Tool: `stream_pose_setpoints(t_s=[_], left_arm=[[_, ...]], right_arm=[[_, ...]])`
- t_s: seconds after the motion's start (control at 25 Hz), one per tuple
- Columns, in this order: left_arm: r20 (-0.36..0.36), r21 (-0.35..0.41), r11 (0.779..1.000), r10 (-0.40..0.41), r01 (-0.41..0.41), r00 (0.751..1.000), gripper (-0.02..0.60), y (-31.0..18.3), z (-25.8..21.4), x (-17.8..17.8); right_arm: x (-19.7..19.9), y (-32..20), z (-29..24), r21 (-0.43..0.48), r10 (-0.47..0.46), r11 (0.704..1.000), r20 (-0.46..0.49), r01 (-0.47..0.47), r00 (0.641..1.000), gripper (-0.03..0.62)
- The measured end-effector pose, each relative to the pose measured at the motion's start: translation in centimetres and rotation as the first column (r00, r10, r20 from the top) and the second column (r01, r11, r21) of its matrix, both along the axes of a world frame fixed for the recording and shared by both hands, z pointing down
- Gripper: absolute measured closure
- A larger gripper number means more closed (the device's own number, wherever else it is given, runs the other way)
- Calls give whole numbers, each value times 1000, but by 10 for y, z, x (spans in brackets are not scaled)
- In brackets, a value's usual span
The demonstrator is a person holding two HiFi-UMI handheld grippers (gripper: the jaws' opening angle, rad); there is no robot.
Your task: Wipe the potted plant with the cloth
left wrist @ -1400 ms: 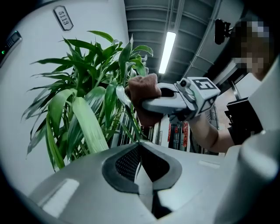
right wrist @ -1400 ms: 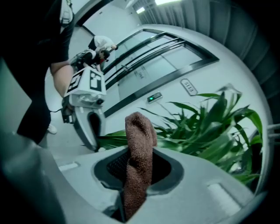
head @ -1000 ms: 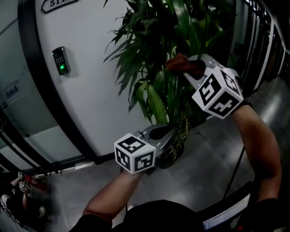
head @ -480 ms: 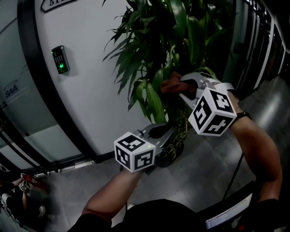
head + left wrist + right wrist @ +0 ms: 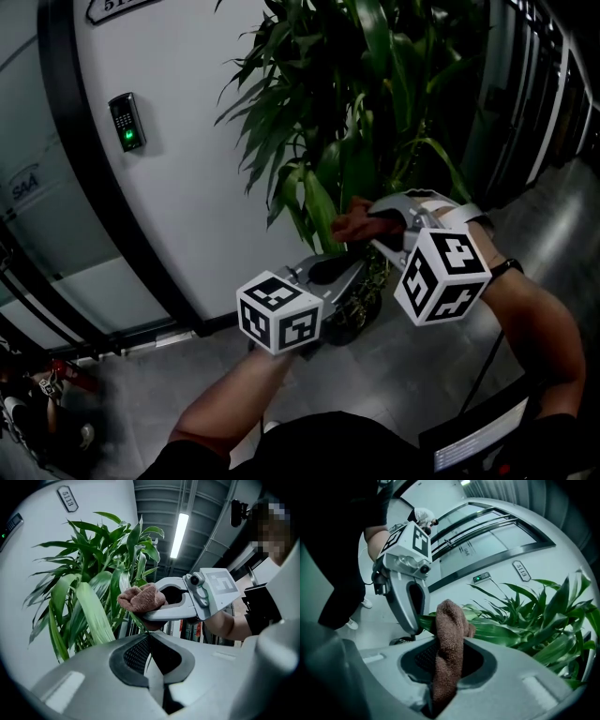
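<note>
Pot [image 5: 349, 330]: one, holding one plant [image 5: 366, 94].
Cloth [image 5: 140, 598]: one, brown, against leaf [image 5: 497, 632].
Left hand-held gripper [image 5: 149, 637]: pinching leaf tip.
Right hand-held gripper [image 5: 447, 651]: pinching cloth.

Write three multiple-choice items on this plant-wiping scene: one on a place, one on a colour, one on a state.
1. Whose fingers hold the cloth?
A) the left gripper's
B) the right gripper's
C) neither's

2. What colour is the keypad's light?
A) red
B) blue
C) green

3. The left gripper's fingers are:
A) shut on a leaf
B) wide apart
C) shut on the cloth

Key:
1 B: the brown cloth sticks out between the right gripper's fingers.
2 C: a green light glows on the keypad.
3 A: the fingers pinch the leaf's end.
</note>
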State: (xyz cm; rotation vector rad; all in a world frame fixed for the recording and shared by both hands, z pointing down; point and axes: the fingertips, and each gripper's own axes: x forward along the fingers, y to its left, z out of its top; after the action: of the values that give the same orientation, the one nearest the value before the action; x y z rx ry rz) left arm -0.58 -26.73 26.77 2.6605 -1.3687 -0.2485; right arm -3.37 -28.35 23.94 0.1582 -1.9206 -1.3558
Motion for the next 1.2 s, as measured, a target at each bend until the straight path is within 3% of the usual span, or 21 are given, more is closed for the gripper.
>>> stream_pose_setpoints(t_s=[0.28,0.6,0.72,0.84,1.0,1.12,1.2], left_arm=[[3,0,1000,-4,4,1000,566,0,0,-1],[0,-2,1000,-12,12,1000,566,1,1,-3],[-6,-4,1000,-9,9,1000,566,1,1,-4],[-11,0,1000,-7,7,1000,566,0,-1,-4],[-12,5,1000,-8,8,1000,566,0,-2,-3],[-12,8,1000,-5,5,1000,566,1,-3,-1],[-11,10,1000,-5,5,1000,566,2,-3,0]], right_arm=[[8,26,19,-58,-57,997,-90,52,994,530],[10,31,14,-63,-75,996,-78,70,994,530],[10,28,-19,-14,-78,997,8,78,997,530],[5,11,-65,42,-50,998,156,43,987,530],[-1,-34,-112,73,42,995,371,-75,928,530],[-5,-59,-127,73,89,988,431,-133,898,530],[-10,-65,-128,57,101,989,427,-139,899,530]])
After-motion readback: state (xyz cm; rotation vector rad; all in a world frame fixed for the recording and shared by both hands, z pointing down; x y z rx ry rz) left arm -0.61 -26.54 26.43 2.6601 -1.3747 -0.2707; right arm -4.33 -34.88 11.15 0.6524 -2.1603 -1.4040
